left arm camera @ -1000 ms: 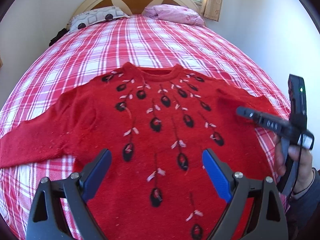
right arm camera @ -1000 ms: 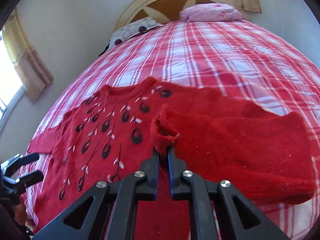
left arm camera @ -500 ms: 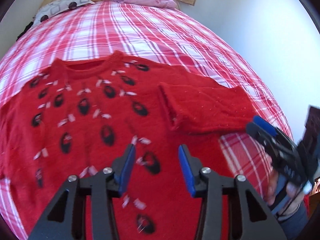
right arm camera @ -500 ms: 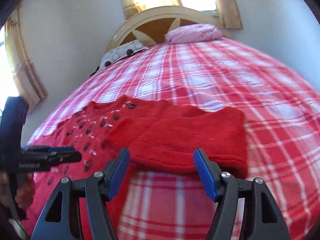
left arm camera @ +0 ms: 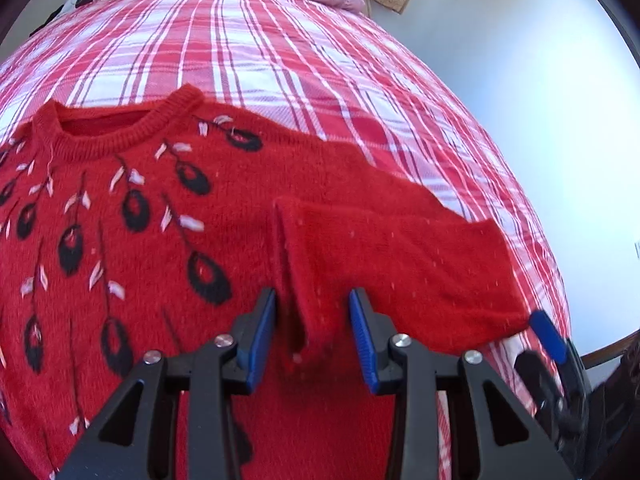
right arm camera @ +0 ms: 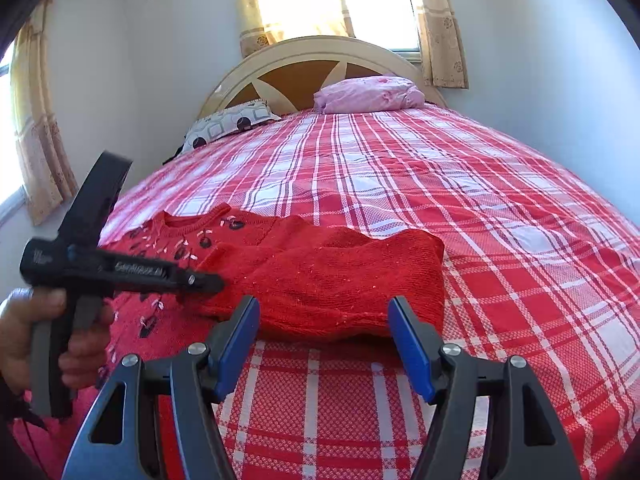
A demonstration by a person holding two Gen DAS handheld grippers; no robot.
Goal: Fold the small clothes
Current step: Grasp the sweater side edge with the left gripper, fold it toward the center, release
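Observation:
A small red knitted sweater (left arm camera: 152, 240) with black and white leaf shapes lies flat on the bed, neck away from me. Its right sleeve (left arm camera: 400, 256) is folded in over the body; it also shows in the right wrist view (right arm camera: 332, 280). My left gripper (left arm camera: 313, 312) is open, its blue pads either side of the sleeve's cuff end, just above the cloth. My right gripper (right arm camera: 323, 324) is open and empty, low over the bedspread just in front of the folded sleeve. The left gripper also shows from the side in the right wrist view (right arm camera: 212, 280).
The bed has a red and white plaid spread (right arm camera: 460, 184). A pink pillow (right arm camera: 368, 94) and a patterned pillow (right arm camera: 228, 122) lie by the cream headboard (right arm camera: 304, 56). White walls stand close on the right, and a curtained window is behind the headboard.
My right gripper opened, let go of the sleeve's cuff and drew back toward the bed edge. My left gripper narrowed and moved right and forward to the folded sleeve's cuff end.

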